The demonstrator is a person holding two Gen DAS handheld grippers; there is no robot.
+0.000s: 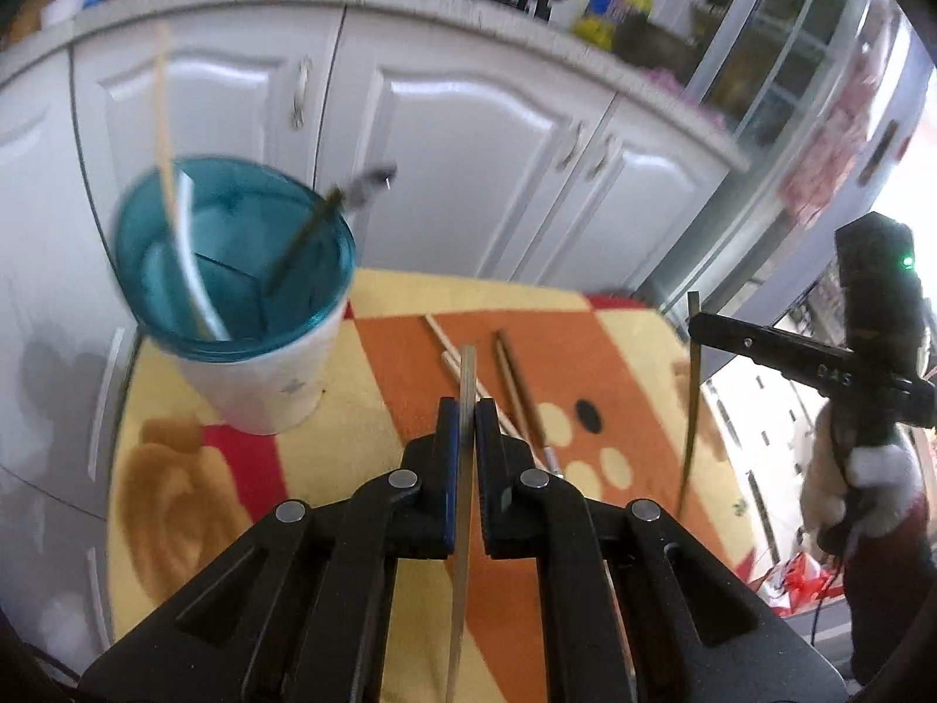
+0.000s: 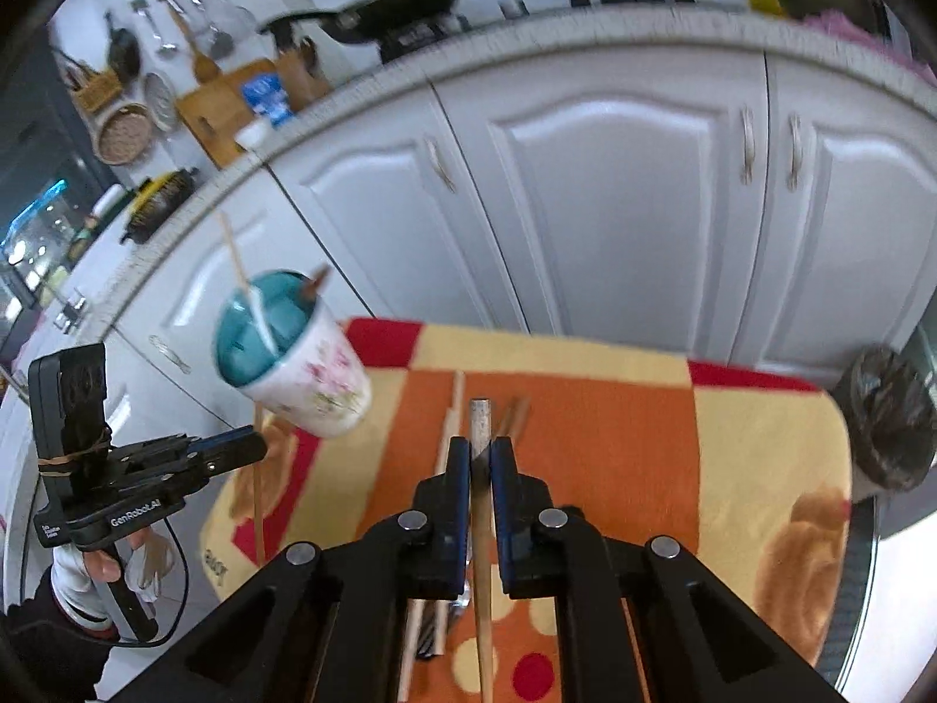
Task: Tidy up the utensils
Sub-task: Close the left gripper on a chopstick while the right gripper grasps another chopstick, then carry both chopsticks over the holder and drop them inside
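Left gripper [image 1: 467,410], marked "GenRobot.AI": jaws clamped on a pale chopstick [image 1: 465,386]. Right gripper [image 2: 480,448]: jaws clamped on a metal-tipped chopstick [image 2: 481,422]. Utensil cup [image 2: 296,351] on worktop [image 2: 761,457], contents blurred.

White cabinets [image 2: 615,187], patterned cloth [image 2: 761,439]

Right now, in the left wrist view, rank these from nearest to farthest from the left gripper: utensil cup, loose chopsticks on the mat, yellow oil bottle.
1. Loose chopsticks: on the mat, just beyond the left gripper.
2. Utensil cup: standing ahead to the left.
3. Yellow oil bottle: up on the counter, far right.
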